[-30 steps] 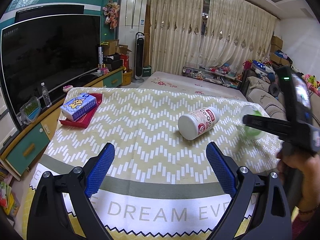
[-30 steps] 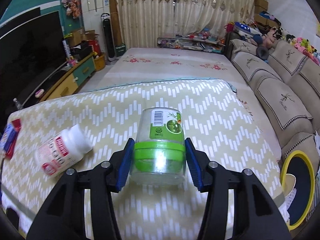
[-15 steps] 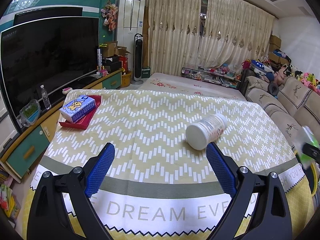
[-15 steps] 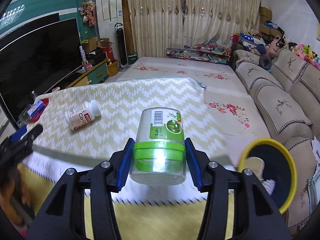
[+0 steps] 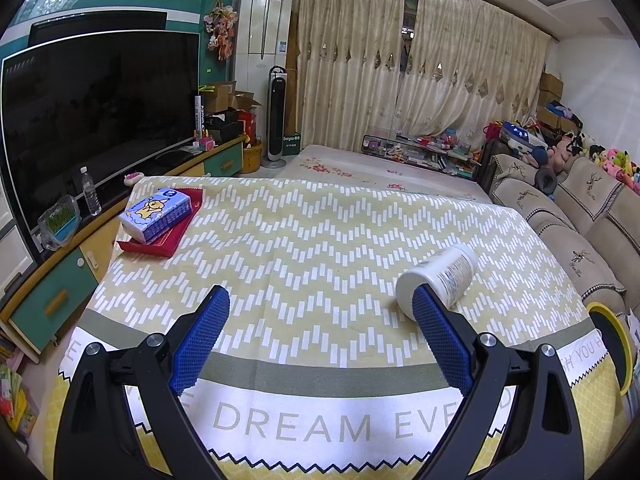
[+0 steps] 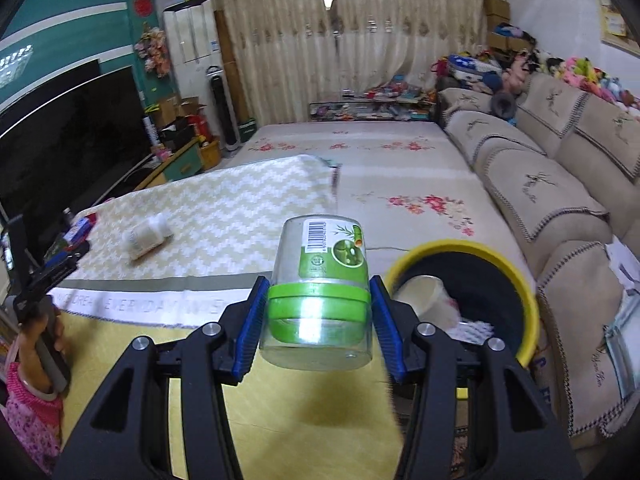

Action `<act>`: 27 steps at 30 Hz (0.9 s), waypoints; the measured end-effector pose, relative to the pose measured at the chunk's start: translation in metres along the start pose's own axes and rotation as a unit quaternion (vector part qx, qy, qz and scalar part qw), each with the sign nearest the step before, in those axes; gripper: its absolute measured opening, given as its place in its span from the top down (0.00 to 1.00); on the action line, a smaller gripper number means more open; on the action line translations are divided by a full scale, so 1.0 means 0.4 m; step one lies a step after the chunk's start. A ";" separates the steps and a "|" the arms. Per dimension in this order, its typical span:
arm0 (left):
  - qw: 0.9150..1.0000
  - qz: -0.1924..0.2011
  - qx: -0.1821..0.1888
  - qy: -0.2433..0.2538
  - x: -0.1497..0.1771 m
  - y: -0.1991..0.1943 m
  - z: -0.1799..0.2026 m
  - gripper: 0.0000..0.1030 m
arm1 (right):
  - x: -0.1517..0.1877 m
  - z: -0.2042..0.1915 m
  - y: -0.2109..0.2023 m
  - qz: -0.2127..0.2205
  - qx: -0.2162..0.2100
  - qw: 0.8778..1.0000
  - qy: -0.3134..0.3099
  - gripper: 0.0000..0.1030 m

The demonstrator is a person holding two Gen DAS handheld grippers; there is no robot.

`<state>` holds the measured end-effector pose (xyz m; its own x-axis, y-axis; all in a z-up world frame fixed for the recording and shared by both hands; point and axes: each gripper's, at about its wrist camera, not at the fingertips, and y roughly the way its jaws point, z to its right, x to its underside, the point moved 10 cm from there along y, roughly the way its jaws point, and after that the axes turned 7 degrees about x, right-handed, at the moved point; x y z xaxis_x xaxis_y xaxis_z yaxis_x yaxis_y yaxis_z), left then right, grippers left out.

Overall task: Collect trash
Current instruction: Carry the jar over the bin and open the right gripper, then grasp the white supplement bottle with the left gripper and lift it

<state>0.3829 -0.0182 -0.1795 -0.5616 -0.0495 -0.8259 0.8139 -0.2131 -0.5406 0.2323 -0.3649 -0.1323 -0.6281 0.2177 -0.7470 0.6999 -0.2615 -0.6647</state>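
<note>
My right gripper (image 6: 318,308) is shut on a clear plastic jar with a green lid (image 6: 320,292), held off the table beside its right end. Just right of the jar stands a round bin with a yellow rim (image 6: 460,246), with a cup and paper inside. A white pill bottle (image 5: 438,276) lies on its side on the zigzag tablecloth (image 5: 300,248), also seen as the white bottle (image 6: 146,236) in the right wrist view. My left gripper (image 5: 320,316) is open above the table's near edge, nothing between its blue pads (image 5: 202,336). The bin rim (image 5: 618,344) shows at the right.
A tissue pack (image 5: 158,212) rests on a red tray (image 5: 160,236) at the table's far left. A TV (image 5: 96,120) and cabinet run along the left, a sofa (image 6: 540,184) along the right. A person's hand (image 6: 38,328) holds the left gripper's handle.
The right gripper carried the green-lidded jar off the table to the right, up to the yellow-rimmed bin. The white bottle rolled a little to the right. The left gripper stayed still.
</note>
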 end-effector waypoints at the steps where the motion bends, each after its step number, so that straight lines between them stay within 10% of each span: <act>1: 1.000 -0.001 0.000 0.000 0.000 0.000 -0.001 0.11 | 0.004 0.029 0.008 -0.004 0.011 1.000 0.009 0.53; 17: 1.000 -0.001 0.000 0.006 0.000 0.000 0.005 0.11 | 0.095 0.294 0.231 -0.074 0.144 0.985 0.064 0.51; 27: 1.000 -0.005 0.013 0.016 -0.001 0.004 0.024 0.11 | 0.074 0.217 0.180 -0.039 0.113 0.991 0.060 0.39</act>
<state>0.3831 -0.0279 -0.1786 -0.5635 -0.0161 -0.8260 0.8043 -0.2388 -0.5441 0.2346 -0.4587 -0.2010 -0.6229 0.3527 -0.6983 0.5481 -0.4402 -0.7113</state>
